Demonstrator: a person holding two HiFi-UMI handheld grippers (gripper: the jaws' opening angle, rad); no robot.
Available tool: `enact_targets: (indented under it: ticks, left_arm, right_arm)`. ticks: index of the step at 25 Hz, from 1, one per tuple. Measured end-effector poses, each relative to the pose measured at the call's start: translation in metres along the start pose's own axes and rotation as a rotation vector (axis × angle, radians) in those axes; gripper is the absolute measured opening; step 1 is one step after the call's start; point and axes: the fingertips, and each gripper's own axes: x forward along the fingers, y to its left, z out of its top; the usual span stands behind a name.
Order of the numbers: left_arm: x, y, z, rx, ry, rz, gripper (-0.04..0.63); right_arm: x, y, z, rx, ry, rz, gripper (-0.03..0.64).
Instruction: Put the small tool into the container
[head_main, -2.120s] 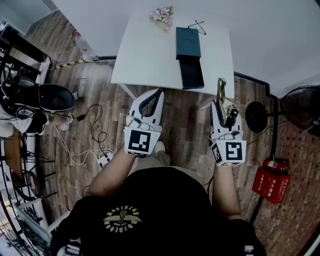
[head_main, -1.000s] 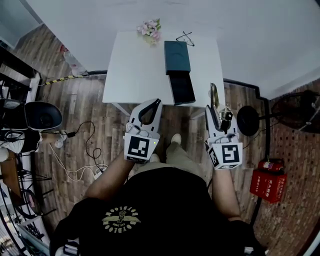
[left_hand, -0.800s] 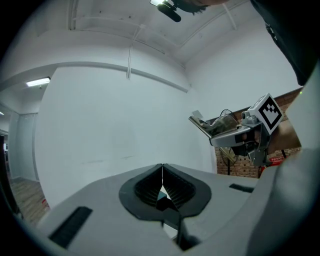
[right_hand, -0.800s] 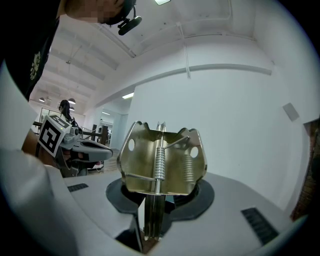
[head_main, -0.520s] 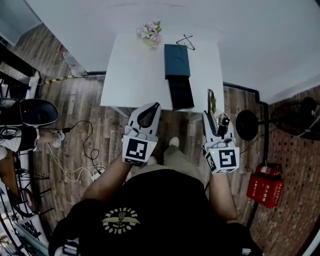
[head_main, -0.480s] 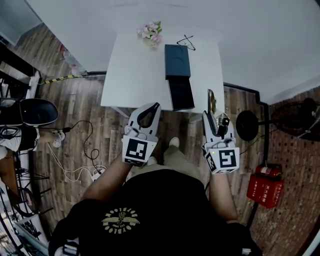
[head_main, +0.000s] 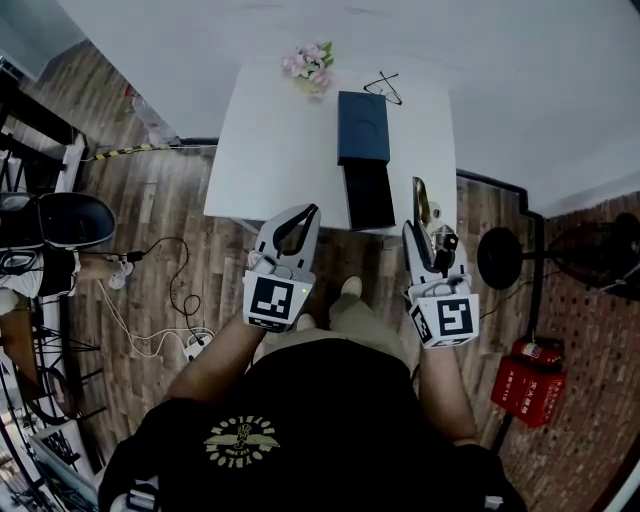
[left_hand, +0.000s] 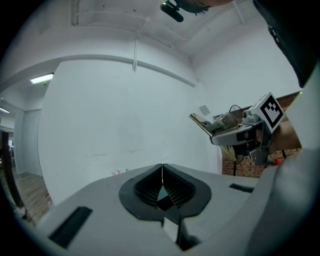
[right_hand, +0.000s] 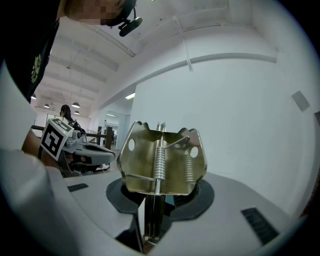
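Note:
My right gripper (head_main: 417, 228) is shut on the small tool (head_main: 420, 200), a brass-coloured metal piece with springs that stands upright between the jaws (right_hand: 162, 160). In the head view the tool's tip is at the near right corner of the white table (head_main: 280, 140). The container (head_main: 363, 128), a dark box with its drawer (head_main: 370, 195) pulled out toward me, lies on the table just left of the tool. My left gripper (head_main: 303, 214) is shut and empty (left_hand: 161, 170), held at the table's near edge, left of the drawer.
Pink flowers (head_main: 312, 62) and a pair of glasses (head_main: 385, 85) lie at the table's far side. A floor fan (head_main: 510, 258) and a red fire extinguisher (head_main: 522, 385) stand to the right. A dark chair (head_main: 70, 220) and cables (head_main: 170, 300) are on the wooden floor at left.
The table has drifted nearer to the grippers in the head view, and both gripper tips now reach its near edge. The hold on the tool is unchanged.

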Motion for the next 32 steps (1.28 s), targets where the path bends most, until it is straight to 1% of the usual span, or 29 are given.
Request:
enact_targets:
  ticks: [4,9,13,19,27,32]
  left_arm:
    - [0.018,0.014,-0.007,0.016,0.059,0.024,0.009]
    - [0.042,0.022,-0.012,-0.024,0.030,0.020,0.009]
    - [0.062,0.032,-0.013,-0.026,0.074,0.051,0.009]
    - [0.097,0.042,-0.014,-0.044,0.081,0.077,0.009]
    - [0.139,0.046,-0.023,-0.059,0.113,0.142,0.009]
    - [0.160,0.048,-0.016,-0.055,0.110,0.196,0.009]
  right_arm:
    - [0.021,-0.009,-0.004,0.005,0.013,0.020,0.110]
    - [0.045,-0.025,-0.006,0.013,0.022,0.036,0.110]
    - [0.064,-0.036,-0.007,0.013,0.030,0.069,0.110]
    - [0.090,-0.060,-0.005,0.024,0.034,0.117,0.110]
    - [0.124,-0.089,-0.023,0.049,0.058,0.208,0.110]
    - [0.141,-0.108,-0.023,0.059,0.055,0.265,0.110]
